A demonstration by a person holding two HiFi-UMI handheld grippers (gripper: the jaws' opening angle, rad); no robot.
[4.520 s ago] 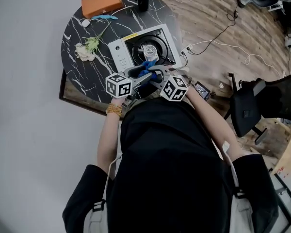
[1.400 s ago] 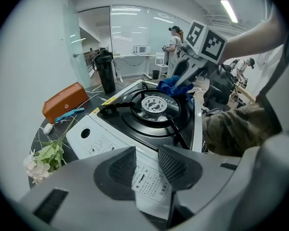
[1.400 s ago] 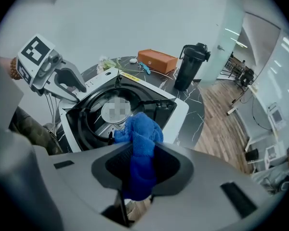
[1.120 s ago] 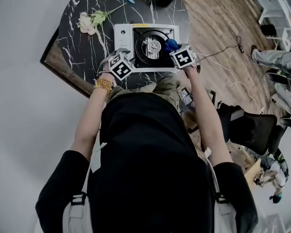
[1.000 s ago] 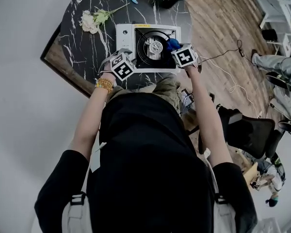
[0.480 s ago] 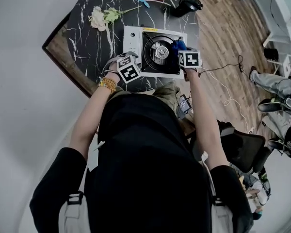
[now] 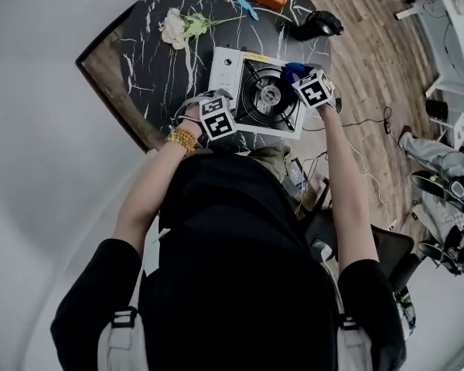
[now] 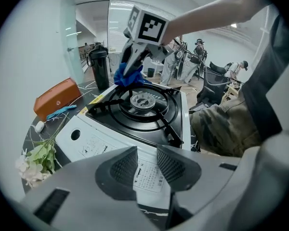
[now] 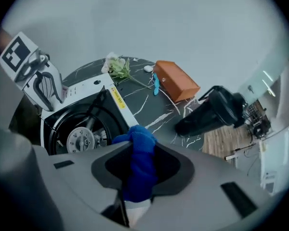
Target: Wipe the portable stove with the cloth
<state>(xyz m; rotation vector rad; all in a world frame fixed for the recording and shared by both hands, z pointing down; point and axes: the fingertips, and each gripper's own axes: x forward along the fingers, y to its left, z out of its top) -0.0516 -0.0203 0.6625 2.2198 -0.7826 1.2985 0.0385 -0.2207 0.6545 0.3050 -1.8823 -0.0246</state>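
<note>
As cloth (image 9: 139, 162) clamped in my right fingers (image 9: 178, 170) shifts toward back corner of stove (image 7: 228, 68), wipe advances; left fingers (image 8: 118, 170) just narrowed, apart, pressing nothing.

Head camera looking steeply down from above person's shoulders, taking in whole table (image 7: 139, 60) from well off. Left gripper camera sitting low, close at near edge of portable stove (image 8: 135, 114), facing across its top. Right gripper camera hanging over stove's far corner, facing table's back. All three sharing stove.

Cloth (image 7: 293, 70) now at far stove (image 7: 226, 69) corner
</note>
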